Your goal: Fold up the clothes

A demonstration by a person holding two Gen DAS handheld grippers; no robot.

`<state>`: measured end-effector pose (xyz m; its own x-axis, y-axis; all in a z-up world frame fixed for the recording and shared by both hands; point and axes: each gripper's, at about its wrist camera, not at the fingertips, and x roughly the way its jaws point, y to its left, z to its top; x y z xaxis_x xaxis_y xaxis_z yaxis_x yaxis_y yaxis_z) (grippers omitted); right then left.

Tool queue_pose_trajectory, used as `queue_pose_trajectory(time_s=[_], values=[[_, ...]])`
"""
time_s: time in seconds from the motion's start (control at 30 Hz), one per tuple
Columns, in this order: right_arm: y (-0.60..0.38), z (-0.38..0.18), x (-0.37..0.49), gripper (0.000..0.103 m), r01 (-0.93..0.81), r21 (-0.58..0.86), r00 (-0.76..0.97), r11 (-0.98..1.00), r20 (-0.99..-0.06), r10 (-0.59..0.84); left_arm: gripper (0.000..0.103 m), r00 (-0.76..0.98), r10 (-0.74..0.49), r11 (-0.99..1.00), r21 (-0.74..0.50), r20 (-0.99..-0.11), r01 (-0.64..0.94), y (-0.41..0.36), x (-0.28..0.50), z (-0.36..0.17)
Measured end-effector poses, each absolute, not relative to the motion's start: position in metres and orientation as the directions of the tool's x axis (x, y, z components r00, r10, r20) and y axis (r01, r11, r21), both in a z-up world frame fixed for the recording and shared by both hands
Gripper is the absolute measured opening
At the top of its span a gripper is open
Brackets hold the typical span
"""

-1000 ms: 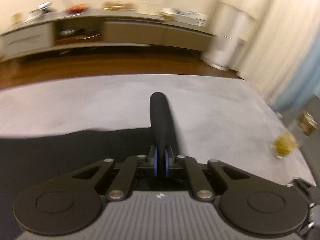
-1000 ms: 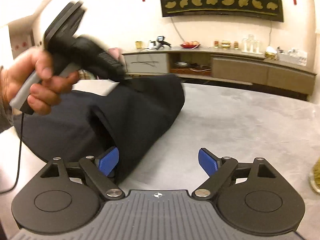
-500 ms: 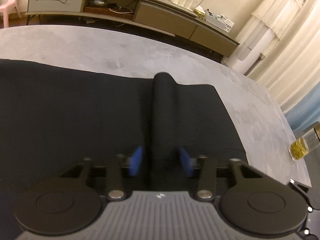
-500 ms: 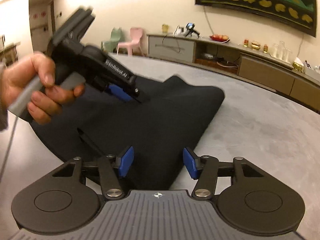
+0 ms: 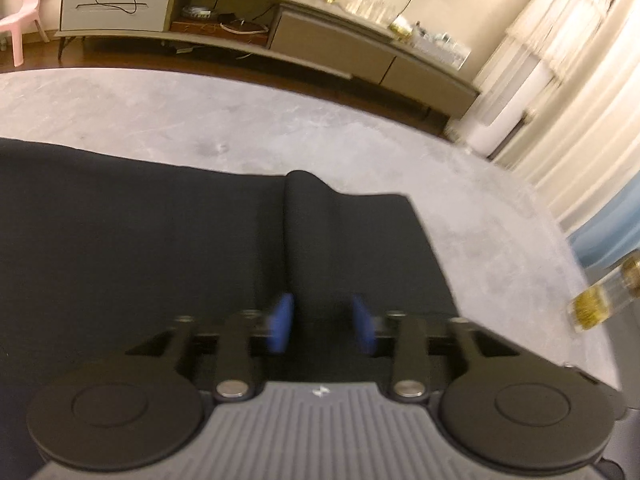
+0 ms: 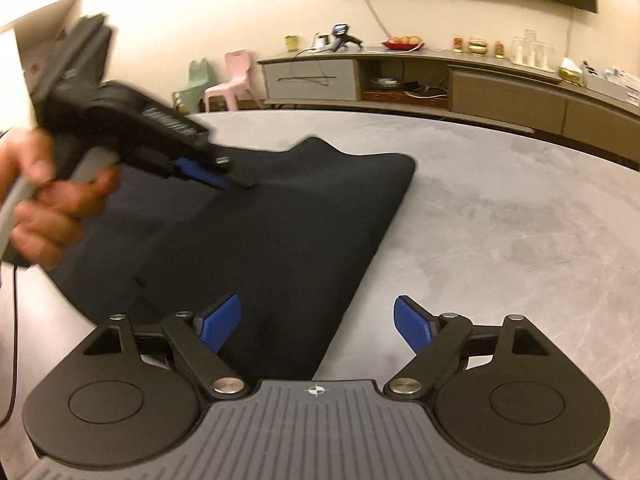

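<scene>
Two grippers work over one black garment (image 6: 280, 232) on a grey table (image 6: 500, 208). Left gripper (image 5: 323, 322): its blue pads (image 5: 282, 320) are parting at this moment, and a raised ridge of cloth (image 5: 306, 240) stands between them; the pads look just clear of it, though blur makes the contact hard to judge. From the right wrist view this gripper (image 6: 224, 176) sits low on the cloth near the far edge, held by a hand (image 6: 44, 204). Right gripper (image 6: 316, 324): its jaws are widening too, spread broadly, with the near corner of the garment lying under the left pad (image 6: 220, 322) and bare table under the other; nothing is pinched.

Outward from there, the garment lies mostly flat, its right edge running straight from the near corner to a rounded far corner (image 6: 400, 164). The one flaw is the pinched-up ridge, which runs toward the far edge and lifts it into a small peak. Beyond the table stand a long sideboard (image 5: 280, 28) and, at the right rim, a jar (image 5: 596, 308).

This looks like the release after laying a fold over. To do it well, I would let the left jaws open fully before lifting, then draw straight back along the ridge so the pads do not drag the cloth. The ridge should be pressed or stroked flat, since any later fold would lock it in. Keep the right gripper low and clear of the edge while withdrawing.
</scene>
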<state>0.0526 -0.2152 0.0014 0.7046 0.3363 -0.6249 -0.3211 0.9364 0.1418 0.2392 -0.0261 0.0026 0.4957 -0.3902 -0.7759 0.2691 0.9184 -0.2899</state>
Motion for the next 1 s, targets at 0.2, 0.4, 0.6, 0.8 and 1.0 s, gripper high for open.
queue_pose_trajectory(time_s=[0.2,0.4,0.6,0.8,1.0], values=[[-0.216,0.003,0.049,0.086,-0.331,0.126,0.709,0.935,-0.621,0.335,0.006,0.472,-0.360,0.925,-0.241,-0.805,0.294,-0.051,0.243,-0.001],[-0.223,0.013,0.032,0.086,-0.341,0.102,0.734,0.934,-0.593,0.333,0.004,0.507,-0.476,0.879,-0.365,-0.719,0.307,-0.074,0.227,0.070],[-0.219,0.023,0.025,0.087,-0.364,0.089,0.743,0.927,-0.573,0.347,0.004,0.577,-0.399,0.917,-0.287,-0.713,0.278,-0.042,0.214,0.115],[-0.204,0.012,0.036,0.087,-0.376,0.052,0.726,0.925,-0.604,0.329,0.005,0.489,-0.273,0.962,-0.235,-0.829,0.137,0.001,0.232,0.015],[-0.193,0.002,0.042,0.085,-0.372,0.012,0.732,0.928,-0.611,0.302,0.018,0.524,-0.355,0.930,-0.349,-0.774,0.113,0.027,0.221,-0.002]])
